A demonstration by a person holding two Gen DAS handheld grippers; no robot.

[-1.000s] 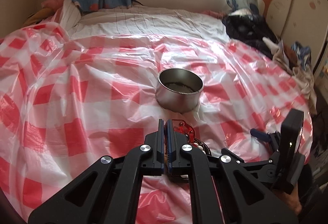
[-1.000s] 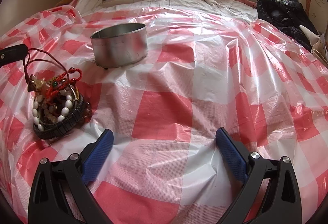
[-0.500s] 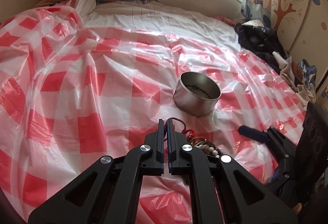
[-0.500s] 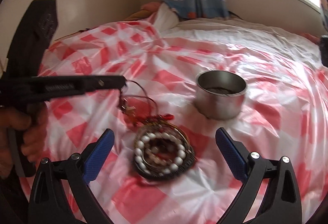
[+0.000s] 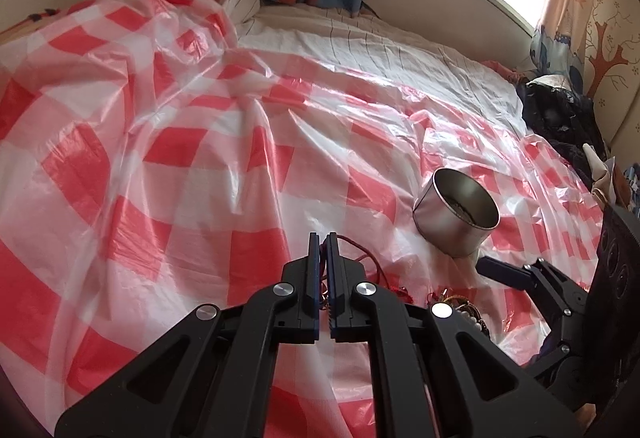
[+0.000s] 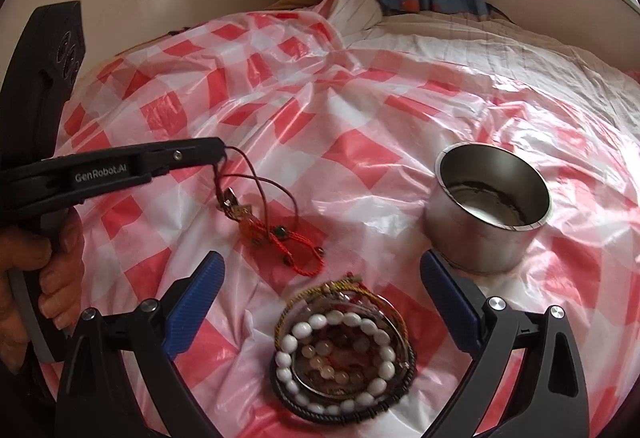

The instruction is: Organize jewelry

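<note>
Hanging from the pinched-together tips of the left tool (image 6: 218, 149), a thin dark-red cord necklace with a small gilt charm and red knotted tassel (image 6: 256, 213) trails down and to the right, its lower end seemingly on the red-and-white checked plastic sheet (image 6: 360, 141) covering the bed. The round, open-topped steel tin (image 6: 492, 205) stands well to the right of that tool, past the necklace, so carrying it over means a sideways sweep towards the right tool's side. The right tool (image 6: 320, 302) is spread wide and holds nothing; it hovers over a stacked ring of bracelets, white beads on top of dark braided bands (image 6: 340, 358) (its fingers straddle the stack without touching). That stack lies nearer the tin.
</note>
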